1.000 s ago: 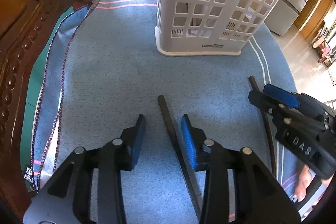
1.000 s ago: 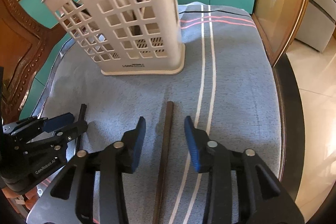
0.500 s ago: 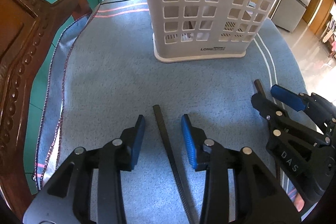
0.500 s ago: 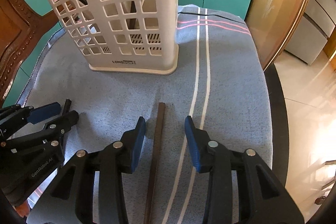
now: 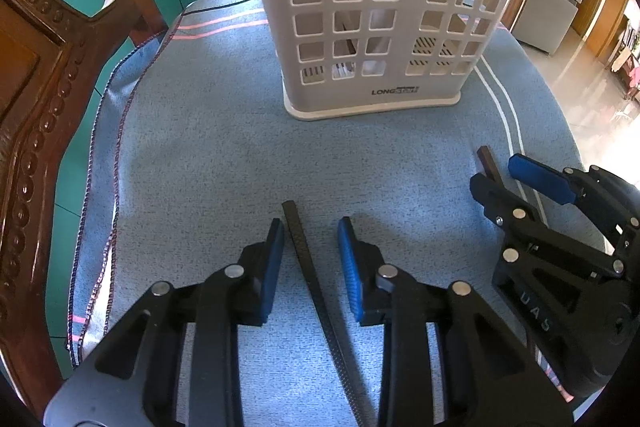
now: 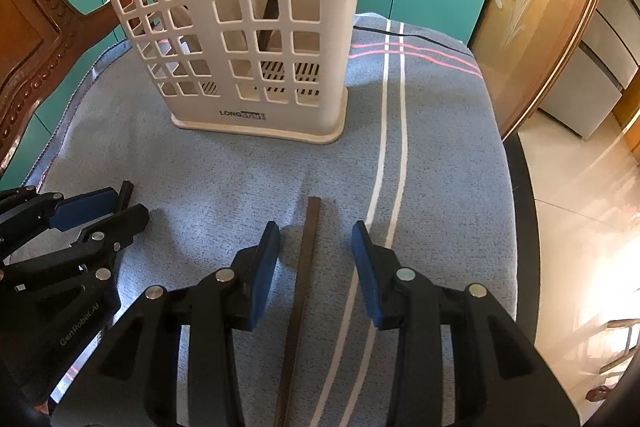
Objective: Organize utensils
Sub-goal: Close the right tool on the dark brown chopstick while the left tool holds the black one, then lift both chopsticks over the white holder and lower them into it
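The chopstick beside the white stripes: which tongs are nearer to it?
Right. The right tongs are open on either side of that chopstick, which lies on the cloth. The left tongs straddle the other chopstick, farther left.

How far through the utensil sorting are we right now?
Partly done: the white basket already holds several utensils upright. Nothing is in hand yet: the left gripper and the right gripper are both open, each straddling one chopstick on the blue cloth, the black chopstick and the brown chopstick. Left: close on both, lift, and drop them into the basket.
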